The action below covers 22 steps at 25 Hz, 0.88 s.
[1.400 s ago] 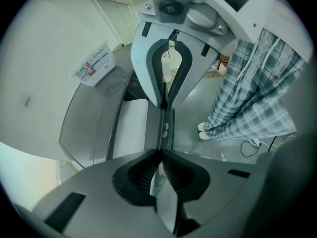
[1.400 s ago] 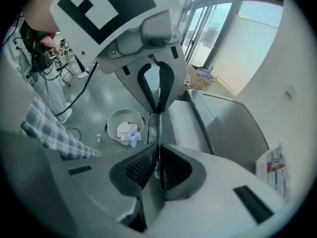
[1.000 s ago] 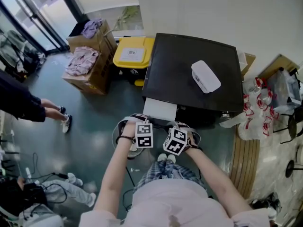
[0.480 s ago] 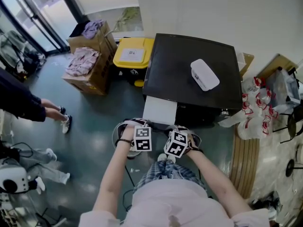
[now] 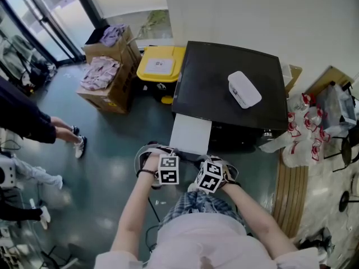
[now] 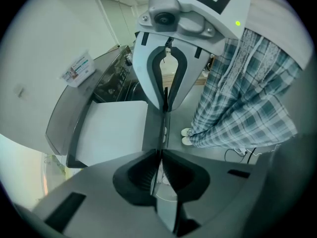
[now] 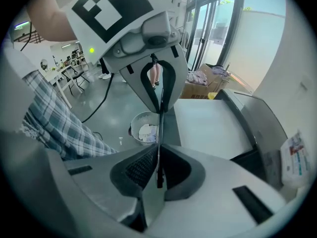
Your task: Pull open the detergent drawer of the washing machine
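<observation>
The black washing machine (image 5: pixel 230 88) stands against the wall. Its white detergent drawer (image 5: pixel 191 134) sticks out from the front left, toward the person. My left gripper (image 5: pixel 170 153) and right gripper (image 5: pixel 205 157) meet at the drawer's near edge, facing each other. In the left gripper view my jaws (image 6: pixel 161 155) are shut on the thin front edge of the drawer (image 6: pixel 114 130), which runs on into the right gripper (image 6: pixel 167 103). The right gripper view shows its jaws (image 7: pixel 158 155) shut on the same edge, the drawer (image 7: pixel 210 125) at the right and the left gripper (image 7: pixel 159 105) opposite.
A white box (image 5: pixel 244 89) lies on the machine's top. A yellow bin (image 5: pixel 160 66) and cardboard boxes of clothes (image 5: pixel 106 77) stand left of the machine. A white basket (image 7: pixel 144 128) sits on the floor by the left gripper. Another person (image 5: pixel 22 122) stands at the left; bags (image 5: pixel 303 133) lie at the right.
Both grippers have moved toward the person, still shut on the drawer's edge, and the white drawer now sticks out farther from the machine.
</observation>
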Each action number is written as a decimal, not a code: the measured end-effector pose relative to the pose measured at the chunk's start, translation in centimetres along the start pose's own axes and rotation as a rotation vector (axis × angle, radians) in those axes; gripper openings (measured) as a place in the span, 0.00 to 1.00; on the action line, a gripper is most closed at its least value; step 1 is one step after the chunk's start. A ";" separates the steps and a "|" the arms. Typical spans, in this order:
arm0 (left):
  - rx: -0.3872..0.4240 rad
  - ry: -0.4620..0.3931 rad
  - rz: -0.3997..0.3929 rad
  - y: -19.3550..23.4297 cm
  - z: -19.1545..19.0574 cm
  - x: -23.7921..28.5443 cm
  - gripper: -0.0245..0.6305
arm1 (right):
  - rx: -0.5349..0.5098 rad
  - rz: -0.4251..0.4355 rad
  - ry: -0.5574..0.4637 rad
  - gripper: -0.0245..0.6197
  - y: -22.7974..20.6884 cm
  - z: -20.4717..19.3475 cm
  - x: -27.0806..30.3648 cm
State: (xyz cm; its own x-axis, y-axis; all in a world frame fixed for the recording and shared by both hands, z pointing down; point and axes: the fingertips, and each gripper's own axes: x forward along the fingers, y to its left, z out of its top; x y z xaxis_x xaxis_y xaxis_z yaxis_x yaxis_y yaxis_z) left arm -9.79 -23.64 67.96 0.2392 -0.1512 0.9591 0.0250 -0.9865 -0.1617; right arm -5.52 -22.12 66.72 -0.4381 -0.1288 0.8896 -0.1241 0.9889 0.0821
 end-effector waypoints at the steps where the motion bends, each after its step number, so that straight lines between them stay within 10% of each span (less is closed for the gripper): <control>1: 0.000 -0.001 -0.007 -0.3 0.0 -0.1 0.13 | 0.003 0.008 -0.003 0.11 0.3 0.1 -0.1; 22: -0.003 -0.018 -0.033 -5.5 -0.3 -0.3 0.13 | -0.008 0.063 -0.003 0.11 5.5 -0.1 0.0</control>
State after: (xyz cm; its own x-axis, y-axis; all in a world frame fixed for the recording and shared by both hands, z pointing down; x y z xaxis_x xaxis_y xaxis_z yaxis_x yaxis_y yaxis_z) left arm -10.32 -18.18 68.64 0.2555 -0.1170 0.9597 0.0307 -0.9912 -0.1290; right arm -6.07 -16.69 67.19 -0.4478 -0.0670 0.8916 -0.0889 0.9956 0.0301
